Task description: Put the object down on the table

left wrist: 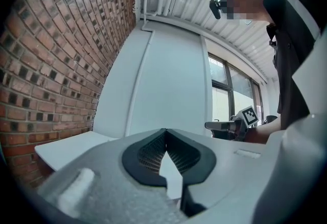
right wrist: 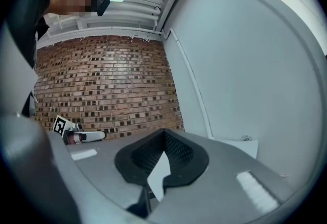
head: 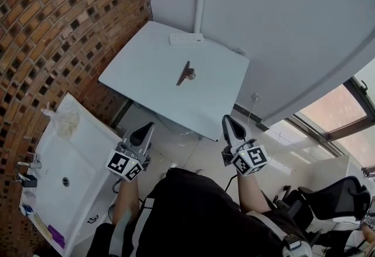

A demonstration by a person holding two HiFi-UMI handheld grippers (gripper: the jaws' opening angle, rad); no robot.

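A small brown elongated object (head: pixel 186 73) with a pale round part at its side lies near the middle of the white table (head: pixel 146 68), with no gripper touching it. Both grippers hang near the person's body, short of the table's near edge. My left gripper (head: pixel 149 125) is shut, its tips meeting with nothing between them (left wrist: pixel 164 131). My right gripper (head: pixel 227 118) is shut and empty too (right wrist: pixel 163 131). Each gripper view points up at walls and ceiling, and each shows the other gripper (left wrist: pixel 225 126) (right wrist: pixel 84 136) from the side.
A white power strip (head: pixel 186 38) lies at the table's far edge, its cable trailing right. A white sink unit (head: pixel 64 174) with a tap (head: pixel 26 171) and a plastic bag (head: pixel 61 118) stands at the left by the brick wall (head: pixel 53 21). An office chair (head: pixel 345 197) is at the lower right.
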